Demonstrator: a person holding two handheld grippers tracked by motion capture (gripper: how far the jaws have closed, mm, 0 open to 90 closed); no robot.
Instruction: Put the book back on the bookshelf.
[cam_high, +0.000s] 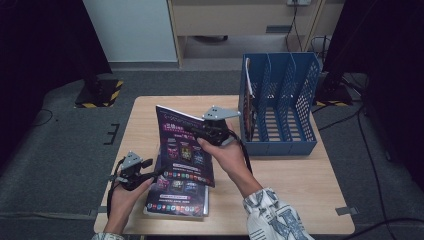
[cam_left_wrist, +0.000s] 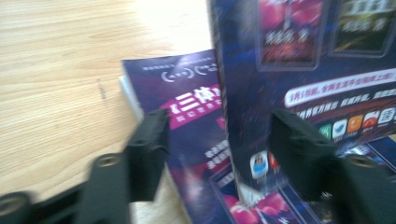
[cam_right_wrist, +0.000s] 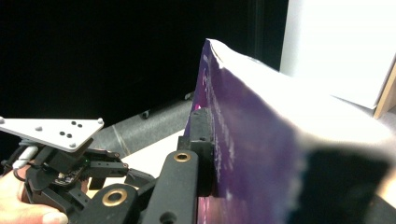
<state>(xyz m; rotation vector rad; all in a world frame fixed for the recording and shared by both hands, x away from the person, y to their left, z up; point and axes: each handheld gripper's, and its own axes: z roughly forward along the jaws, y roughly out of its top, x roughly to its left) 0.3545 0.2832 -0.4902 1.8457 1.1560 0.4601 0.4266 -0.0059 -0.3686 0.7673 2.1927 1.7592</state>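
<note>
Light wooden table (cam_high: 295, 185) with a blue perforated plastic file rack (cam_high: 280, 102) at its far right, its slots running front to back. A glossy purple printed magazine (cam_high: 182, 145) stands raised on edge, long axis upright, left of the rack and above a matching stack of magazines (cam_high: 175, 200). The right gripper (cam_high: 216, 131), nearer the rack, is clamped on its upper edge. The left gripper (cam_left_wrist: 215, 140) has let go, jaws parted astride the lower corner.
</note>
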